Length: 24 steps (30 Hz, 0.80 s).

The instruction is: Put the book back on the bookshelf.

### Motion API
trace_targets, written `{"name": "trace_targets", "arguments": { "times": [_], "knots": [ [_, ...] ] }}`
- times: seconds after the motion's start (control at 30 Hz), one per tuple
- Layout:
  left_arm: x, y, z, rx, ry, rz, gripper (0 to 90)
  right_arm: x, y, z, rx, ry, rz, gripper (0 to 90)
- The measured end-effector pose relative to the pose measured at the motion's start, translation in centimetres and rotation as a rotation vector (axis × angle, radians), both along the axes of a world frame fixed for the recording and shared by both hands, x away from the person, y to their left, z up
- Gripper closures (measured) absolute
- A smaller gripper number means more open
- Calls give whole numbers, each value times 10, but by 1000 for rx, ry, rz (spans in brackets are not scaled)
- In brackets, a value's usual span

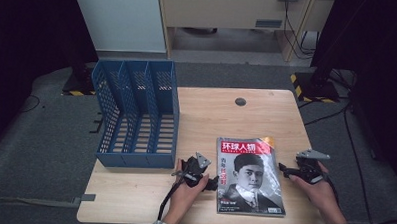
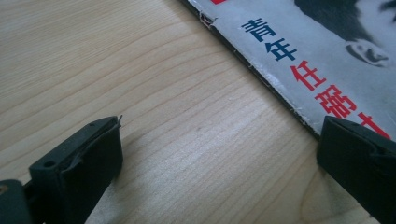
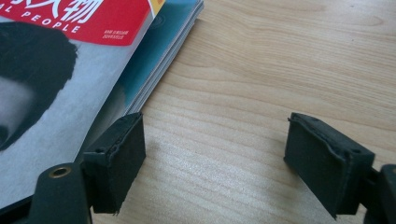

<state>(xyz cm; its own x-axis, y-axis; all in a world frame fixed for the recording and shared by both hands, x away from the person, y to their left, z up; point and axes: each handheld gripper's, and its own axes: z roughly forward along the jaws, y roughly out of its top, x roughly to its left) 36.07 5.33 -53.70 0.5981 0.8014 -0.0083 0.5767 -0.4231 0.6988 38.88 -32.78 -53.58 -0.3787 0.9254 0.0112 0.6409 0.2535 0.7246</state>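
Note:
A magazine (image 1: 249, 176) with a red title band and a portrait cover lies flat on the wooden table (image 1: 221, 118), near the front edge. My left gripper (image 1: 213, 183) rests low at the magazine's spine side, open. In the left gripper view its jaws stand wide over bare wood (image 2: 219, 163), and the right-hand jaw sits at the magazine's (image 2: 317, 60) worn spine edge. My right gripper (image 1: 284, 170) is at the opposite, page-edge side, also open. In the right gripper view (image 3: 219, 163) one jaw stands at the magazine's (image 3: 70, 93) stacked page edges. Neither gripper has anything between its pads.
A blue mesh file rack (image 1: 136, 115) with three slots stands at the table's left, overhanging its left edge. A round cable hole (image 1: 240, 101) sits near the far edge. Grey carpet, dark stands and cables surround the table.

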Motion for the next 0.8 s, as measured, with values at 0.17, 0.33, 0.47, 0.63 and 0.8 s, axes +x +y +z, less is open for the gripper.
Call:
{"name": "trace_targets", "arguments": {
  "times": [0.17, 0.33, 0.47, 0.63, 0.8],
  "knots": [
    [-3, -2, 5, -17, -31, -7, 59, -3, 0, 7, -25, -16, -8, 243],
    [-11, -11, 14, -79, -91, -41, 61, -6, 2, 17, 29, -54, -4, 243],
    [-17, -21, 17, -92, -93, -83, 68, -7, 10, 19, 66, -49, 37, 217],
    [-22, -29, 18, -96, -88, -113, 72, -6, 21, 18, 75, -29, 86, 166],
    [-26, -36, 17, -108, -91, -137, 68, -6, 36, 13, 66, 19, 157, 109]
  ]
}}
